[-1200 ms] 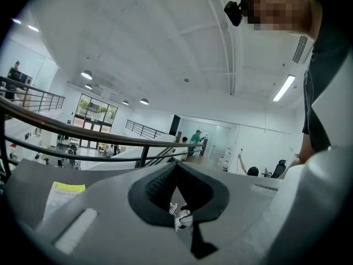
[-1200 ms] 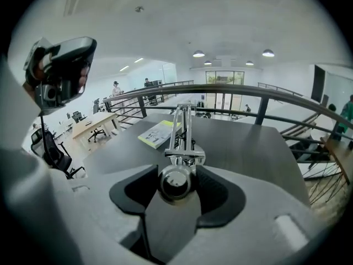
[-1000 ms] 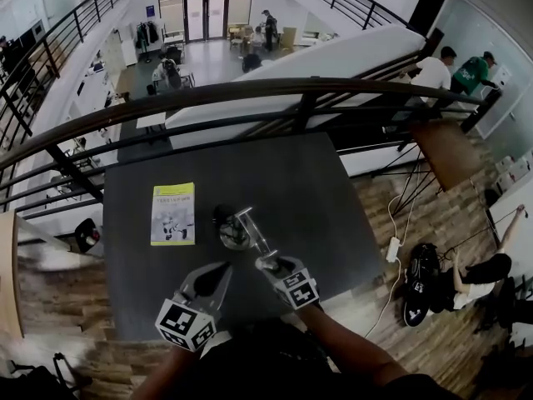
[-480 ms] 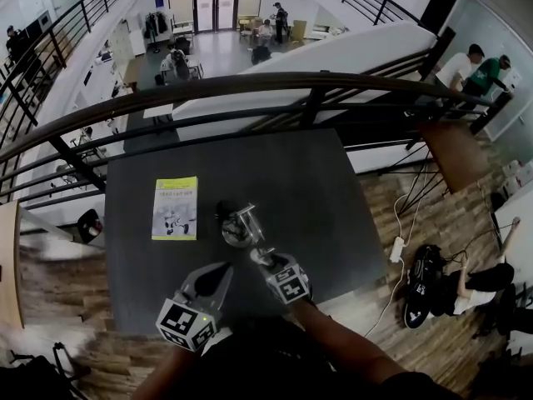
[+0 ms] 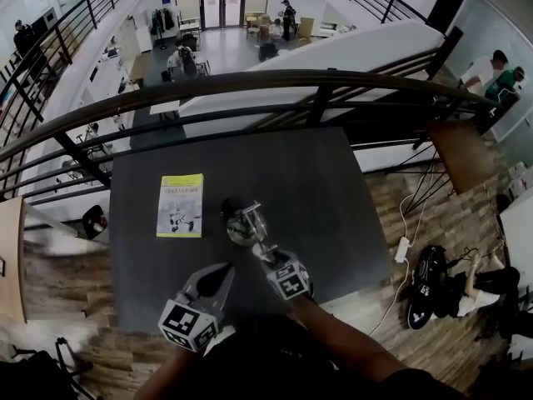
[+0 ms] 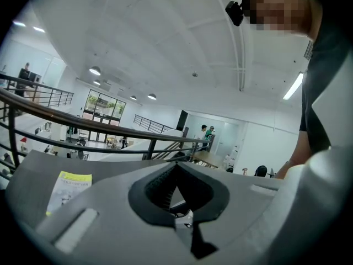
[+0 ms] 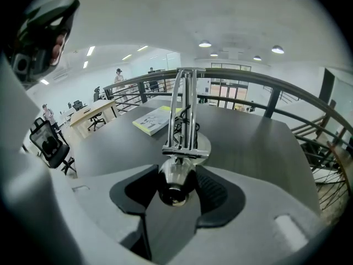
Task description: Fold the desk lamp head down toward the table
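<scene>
A chrome desk lamp stands on the dark table (image 5: 316,190), its round base (image 5: 239,228) near the middle. Its twin-rod arm (image 7: 185,106) slopes from the base toward me. My right gripper (image 5: 271,262) is shut on the lamp head (image 7: 175,182), a small chrome bulb-shaped shade that sits between the dark pads (image 7: 212,189). The head hangs a little above the table's near part. My left gripper (image 5: 221,278) floats to the left of the lamp, shut, with nothing in it; in the left gripper view (image 6: 176,167) its pads meet around an empty hollow.
A yellow booklet (image 5: 180,205) lies flat on the table left of the lamp. A dark curved railing (image 5: 316,86) runs just past the table's far edge. On the wooden floor at right lie a power strip with cord (image 5: 405,248) and a black bag (image 5: 433,286).
My right gripper, still holding the lamp head, has edged slightly closer to the lamp's base. The left gripper has kept its place.
</scene>
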The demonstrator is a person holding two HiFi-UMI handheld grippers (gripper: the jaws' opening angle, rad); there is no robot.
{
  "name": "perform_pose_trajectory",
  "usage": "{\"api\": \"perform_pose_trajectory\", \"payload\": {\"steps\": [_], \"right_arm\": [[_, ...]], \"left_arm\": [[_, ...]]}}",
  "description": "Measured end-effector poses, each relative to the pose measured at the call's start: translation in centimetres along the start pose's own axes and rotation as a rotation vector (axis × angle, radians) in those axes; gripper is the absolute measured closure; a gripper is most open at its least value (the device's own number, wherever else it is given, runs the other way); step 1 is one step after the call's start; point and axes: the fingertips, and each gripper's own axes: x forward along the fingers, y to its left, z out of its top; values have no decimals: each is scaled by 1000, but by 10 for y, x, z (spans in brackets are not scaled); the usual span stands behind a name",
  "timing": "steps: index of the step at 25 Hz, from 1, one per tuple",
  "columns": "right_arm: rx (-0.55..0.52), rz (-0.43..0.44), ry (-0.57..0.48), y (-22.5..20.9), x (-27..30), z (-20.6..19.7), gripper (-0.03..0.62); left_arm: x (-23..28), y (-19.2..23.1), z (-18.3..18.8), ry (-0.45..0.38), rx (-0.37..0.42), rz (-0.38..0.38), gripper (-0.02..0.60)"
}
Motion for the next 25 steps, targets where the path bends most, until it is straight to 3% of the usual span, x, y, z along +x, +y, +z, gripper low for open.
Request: {"api": "perform_pose_trajectory", "payload": {"steps": [8,13,16,20,25], "right_arm": [[15,0,10,0,-3,2,384],[27,-5,-51,5,-32,25,385],[26,-1,-128,13,-57,50,413],[4,5,-283,30,-106,87,580],[-3,137,-474,70,-166,117,592]], "left_arm": [[-9,-1,3,-6,25,-2,580],[-17,-5,10,-22,27,-19,580],[-23,-7,14,-36,32,-34,580],[-29,-13,20,-63,42,-57,580],[-36,-23,20,-82,36,-81,580]]}}
